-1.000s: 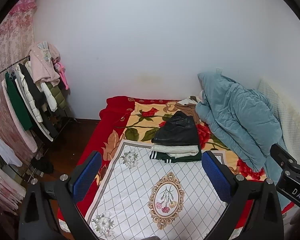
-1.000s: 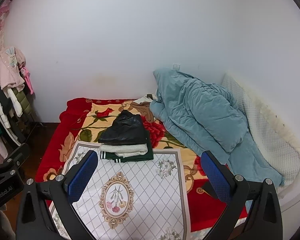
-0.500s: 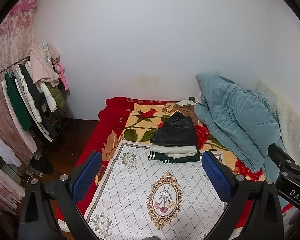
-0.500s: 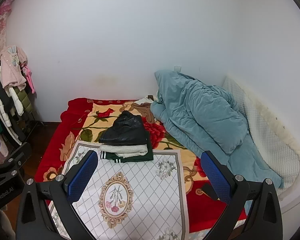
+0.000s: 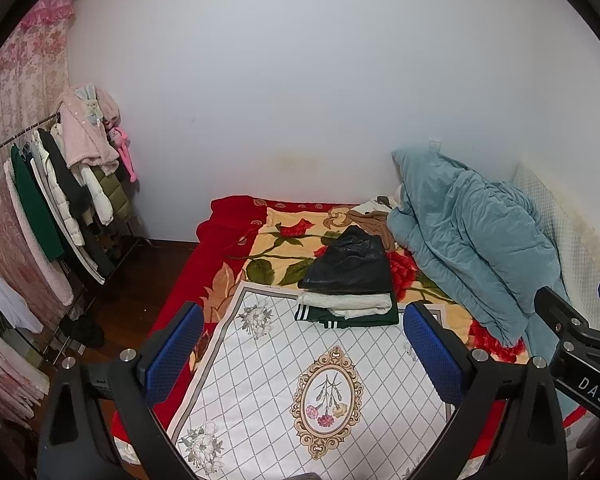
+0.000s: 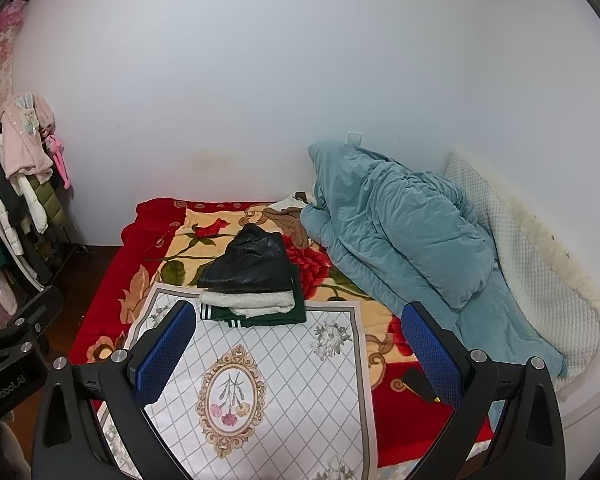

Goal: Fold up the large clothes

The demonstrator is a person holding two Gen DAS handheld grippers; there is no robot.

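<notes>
A stack of folded clothes sits mid-bed: a black jacket (image 5: pixel 350 262) (image 6: pixel 252 260) on top, a white knit piece (image 5: pixel 346 303) (image 6: pixel 246 301) under it, and a dark green garment with white stripes (image 5: pixel 348 316) (image 6: pixel 260 315) at the bottom. The stack rests at the far edge of a white patterned cloth (image 5: pixel 300 380) (image 6: pixel 268 380). My left gripper (image 5: pixel 300 344) is open and empty, held above the near part of that cloth. My right gripper (image 6: pixel 298 344) is likewise open and empty, to the right of the left one.
A red floral blanket (image 5: pixel 228 248) covers the bed. A teal duvet (image 5: pixel 468 240) (image 6: pixel 400 232) is heaped at the right against a white quilted pillow (image 6: pixel 532 272). Brown clothes (image 5: pixel 370 220) lie near the wall. A rack of hanging clothes (image 5: pixel 60 200) stands at the left. A small black object (image 6: pixel 418 384) lies on the blanket.
Both views have shifted only slightly; the bed and the stack sit almost where they were. Both grippers stay open and empty.
</notes>
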